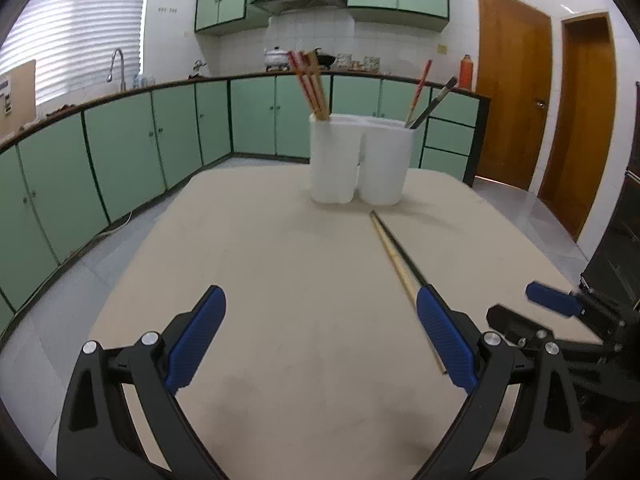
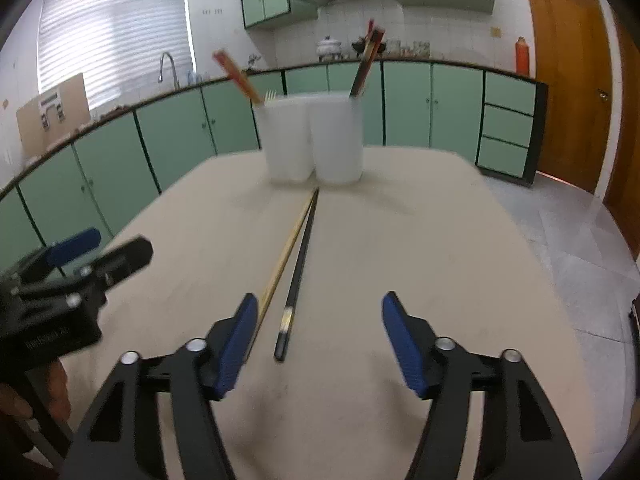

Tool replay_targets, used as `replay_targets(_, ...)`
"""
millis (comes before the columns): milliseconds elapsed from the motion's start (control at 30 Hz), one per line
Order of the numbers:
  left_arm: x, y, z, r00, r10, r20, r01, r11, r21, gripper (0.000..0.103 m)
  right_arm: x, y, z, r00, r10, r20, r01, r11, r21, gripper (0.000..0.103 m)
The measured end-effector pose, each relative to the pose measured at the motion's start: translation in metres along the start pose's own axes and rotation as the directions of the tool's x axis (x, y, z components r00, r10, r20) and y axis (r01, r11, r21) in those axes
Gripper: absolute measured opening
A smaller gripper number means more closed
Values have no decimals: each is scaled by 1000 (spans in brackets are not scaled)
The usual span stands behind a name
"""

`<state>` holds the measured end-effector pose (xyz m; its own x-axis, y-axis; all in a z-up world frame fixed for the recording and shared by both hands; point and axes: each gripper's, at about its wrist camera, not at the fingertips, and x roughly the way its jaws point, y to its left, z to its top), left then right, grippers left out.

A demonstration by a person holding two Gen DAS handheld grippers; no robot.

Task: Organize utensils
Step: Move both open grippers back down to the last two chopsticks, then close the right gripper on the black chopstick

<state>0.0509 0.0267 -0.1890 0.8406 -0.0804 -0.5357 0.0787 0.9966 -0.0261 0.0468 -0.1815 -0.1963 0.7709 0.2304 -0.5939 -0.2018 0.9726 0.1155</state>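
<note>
Two white utensil cups (image 1: 360, 160) stand side by side at the far middle of the beige table (image 1: 280, 280), with red, wooden and black chopsticks (image 1: 310, 84) sticking out; they also show in the right wrist view (image 2: 316, 140). A light wooden chopstick (image 2: 286, 248) and a black chopstick (image 2: 300, 264) lie on the table, running from the cups toward me. My right gripper (image 2: 320, 340) is open just above their near ends. My left gripper (image 1: 320, 336) is open and empty, left of the wooden chopstick (image 1: 394, 260).
Green cabinets (image 1: 140, 140) and a counter with a sink run along the left and back walls. Brown doors (image 1: 516, 92) stand at the right. The right gripper's body (image 1: 560, 320) sits close to my left gripper's right side.
</note>
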Motion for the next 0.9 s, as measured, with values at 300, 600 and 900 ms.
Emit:
replay_targets(300, 5, -3, -14, 999, 20, -47, -19, 1000, 22, 93, 13, 4, -12, 999, -11, -48, 12, 1000, 23, 41)
replay_targets(600, 9, -1, -19, 998, 21, -61, -21, 1000, 0, 93, 21, 16, -14, 997, -10, -73, 10, 1000, 1, 30)
replay_targets(900, 11, 0, -19, 998, 16, -58, -17, 1000, -12, 93, 30, 21, -13, 995, -19, -100, 18, 1000, -6, 17)
